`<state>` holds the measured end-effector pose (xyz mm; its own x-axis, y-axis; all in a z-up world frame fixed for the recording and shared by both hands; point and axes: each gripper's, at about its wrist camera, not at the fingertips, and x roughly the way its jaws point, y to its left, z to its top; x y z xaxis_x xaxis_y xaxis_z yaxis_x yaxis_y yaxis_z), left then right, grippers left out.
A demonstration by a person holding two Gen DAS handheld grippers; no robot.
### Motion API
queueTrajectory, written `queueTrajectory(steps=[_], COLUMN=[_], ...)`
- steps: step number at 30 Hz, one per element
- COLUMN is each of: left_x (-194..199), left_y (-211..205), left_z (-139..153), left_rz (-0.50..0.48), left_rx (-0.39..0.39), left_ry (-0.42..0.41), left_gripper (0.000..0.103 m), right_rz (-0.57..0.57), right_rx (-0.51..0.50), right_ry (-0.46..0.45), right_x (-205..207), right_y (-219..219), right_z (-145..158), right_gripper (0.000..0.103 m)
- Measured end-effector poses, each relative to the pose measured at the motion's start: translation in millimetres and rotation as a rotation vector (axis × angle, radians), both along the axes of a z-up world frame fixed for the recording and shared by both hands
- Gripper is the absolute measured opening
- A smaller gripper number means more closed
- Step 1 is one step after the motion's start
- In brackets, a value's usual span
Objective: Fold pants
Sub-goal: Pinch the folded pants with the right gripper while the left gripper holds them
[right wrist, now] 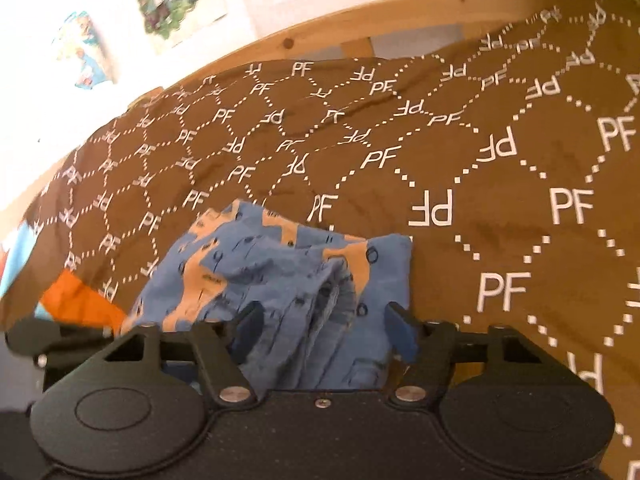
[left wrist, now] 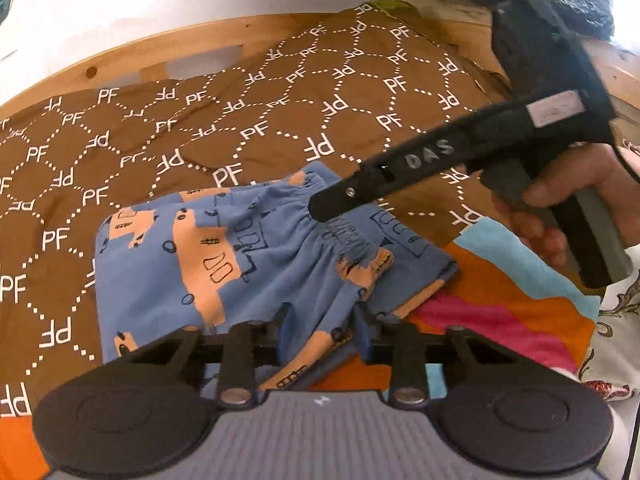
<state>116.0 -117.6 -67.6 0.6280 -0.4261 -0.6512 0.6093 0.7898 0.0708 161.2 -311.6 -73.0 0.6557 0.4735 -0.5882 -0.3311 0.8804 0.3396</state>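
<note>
Soft matt cloth pants (left wrist: 240, 248) & bedspread (left wrist: 280, 120); smooth wood bedframe (left wrist: 120, 60).

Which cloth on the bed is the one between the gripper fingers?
The blue pants with tan vehicle prints, not the brown PF-lettered sheet or the striped cloth.

Left gripper (left wrist: 326, 330): black linkage arms, silver pivot screws, grey ribbed body, blue finger pads. Right gripper (right wrist: 324, 328): black throughout, raised "DAS" lettering on its finger.
</note>
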Motion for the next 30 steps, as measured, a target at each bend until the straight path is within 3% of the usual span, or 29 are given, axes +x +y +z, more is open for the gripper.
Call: queueTrajectory(steps=[6,8,11,16,20,22,26,30], left_x=[4,2,-1,-1,1,1,0,1], left_y=[3,2,3,4,4,3,3,6], left_z=[1,2,8,12,9,8,6,9], left_rz=[0.01,0.002,-0.007,-0.005,0.0,-0.001,0.003,0.01], left_rx=[-0.031,-0.029,-0.047,-0.069,-0.063,-0.059,-0.056,-0.089], left_ry=[0.014,0.004,-0.007,0.003,0.021,0.019,0.019,0.03], left_gripper=[0.009,0.007,0.005,0.005,0.004,0.004,0.003,0.003], right_rz=[-0.024,-0.038,-0.075,-0.073,-0.066,-0.068,-0.059,-0.071], right_rx=[0.059,0.063,0.11,0.103,0.122,0.146,0.142,0.163], right_ry=[0.035,0.025,0.013,0.009,0.062,0.083,0.059,0.031], right_x=[15,13,9,5,6,5,2,-5], right_y=[3,2,-7,-7,-5,-6,-2,-6], right_z=[-6,-6,-2,6,-3,-9,-10,-3], right_gripper=[0.039,0.021,0.005,0.003,0.024,0.024,0.007,0.004])
